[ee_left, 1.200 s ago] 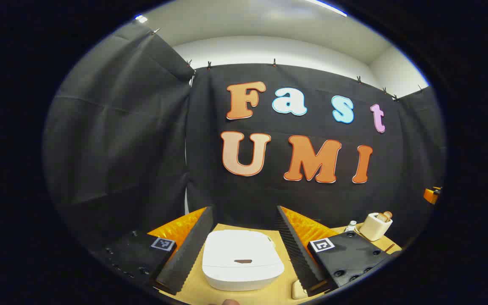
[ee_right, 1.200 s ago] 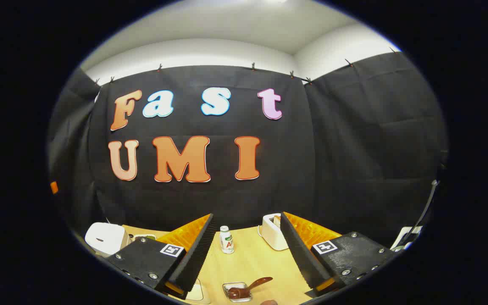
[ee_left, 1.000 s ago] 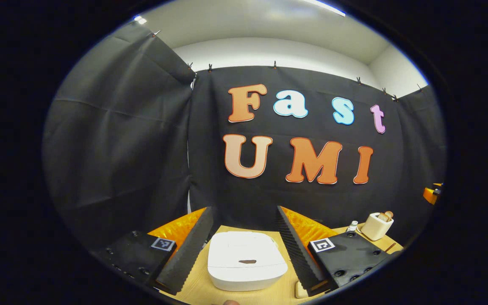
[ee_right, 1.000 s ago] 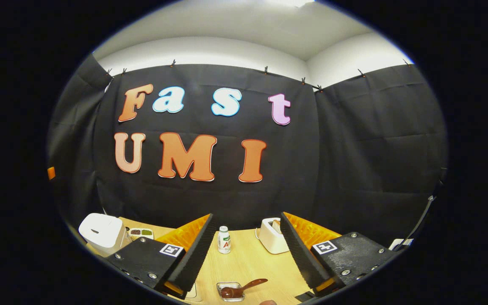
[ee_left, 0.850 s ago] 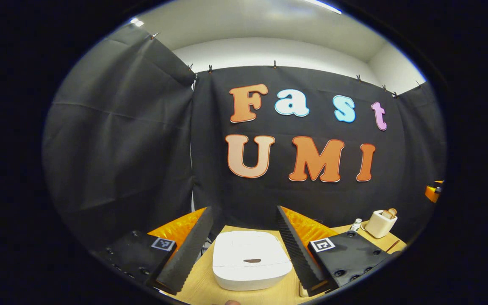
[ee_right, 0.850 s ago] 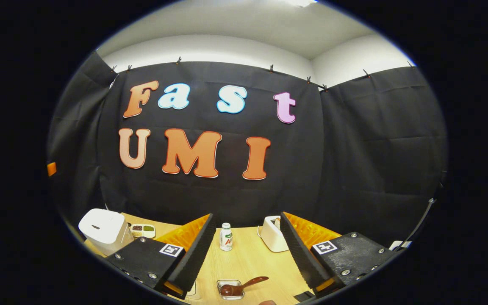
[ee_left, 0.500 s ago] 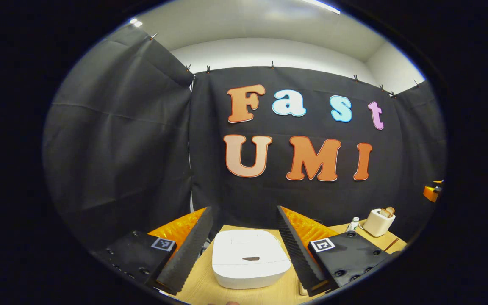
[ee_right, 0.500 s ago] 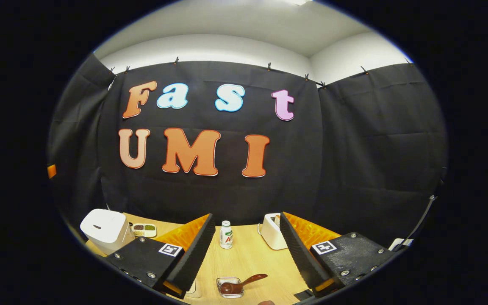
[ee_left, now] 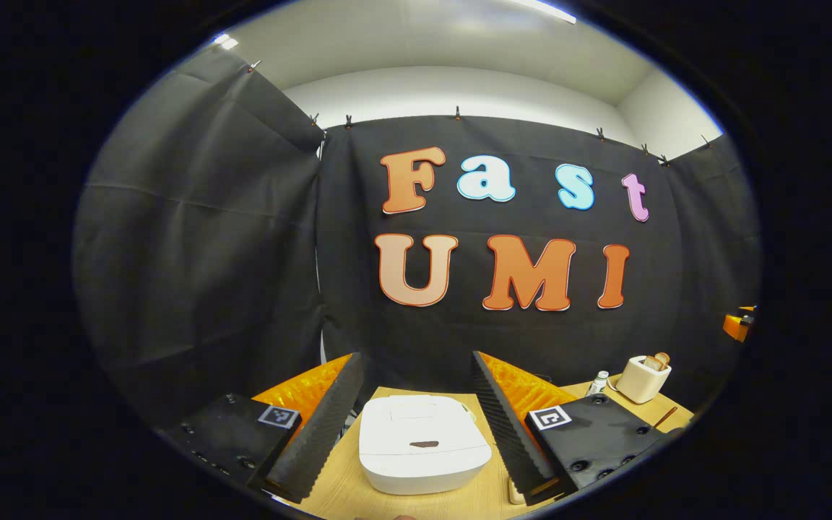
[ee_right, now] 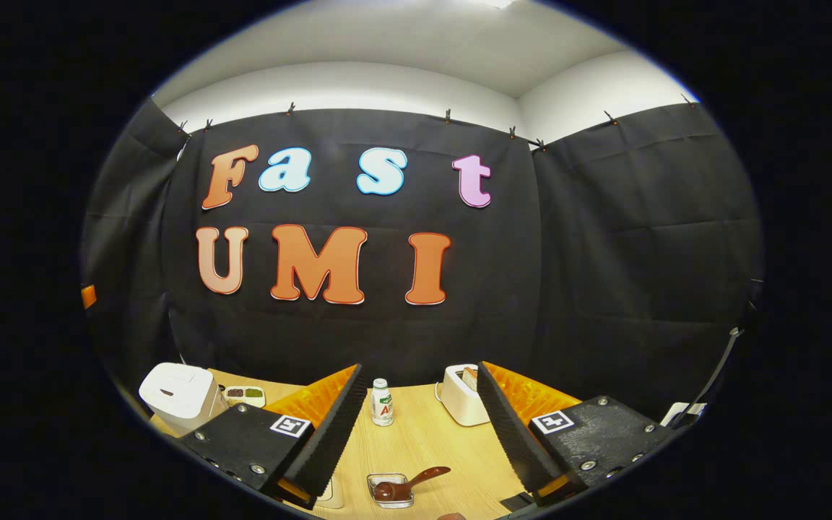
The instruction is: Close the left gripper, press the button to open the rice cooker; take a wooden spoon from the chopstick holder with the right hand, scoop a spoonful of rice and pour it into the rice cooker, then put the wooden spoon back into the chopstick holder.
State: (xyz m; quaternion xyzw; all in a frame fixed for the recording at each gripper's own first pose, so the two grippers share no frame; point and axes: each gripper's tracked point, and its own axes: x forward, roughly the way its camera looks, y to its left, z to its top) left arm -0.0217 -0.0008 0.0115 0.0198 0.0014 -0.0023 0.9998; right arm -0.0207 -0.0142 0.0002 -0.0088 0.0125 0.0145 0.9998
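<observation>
The white rice cooker (ee_left: 423, 444) stands on the wooden table with its lid down and a dark button (ee_left: 425, 443) on the front of the lid. My left gripper (ee_left: 414, 357) hovers in front of it, open, one finger on each side and clear of it. The cooker (ee_right: 178, 396) also sits far left in the right gripper view. My right gripper (ee_right: 419, 367) is open and holds nothing. A cream holder (ee_right: 463, 404) stands just beyond its right finger, with wooden ends poking out (ee_left: 643, 375). A dark brown spoon (ee_right: 416, 480) rests in a small glass dish (ee_right: 387, 490) near the front edge.
A small white bottle (ee_right: 381, 402) stands between the right gripper's fingers, farther back. A compartment dish of grains (ee_right: 243, 394) lies beside the cooker. The black cloth wall closes off the table's back and sides.
Both views have drifted slightly; the cooker sits a little farther from the left gripper than at first. Both grippers have stayed open and nothing on the table has moved.
</observation>
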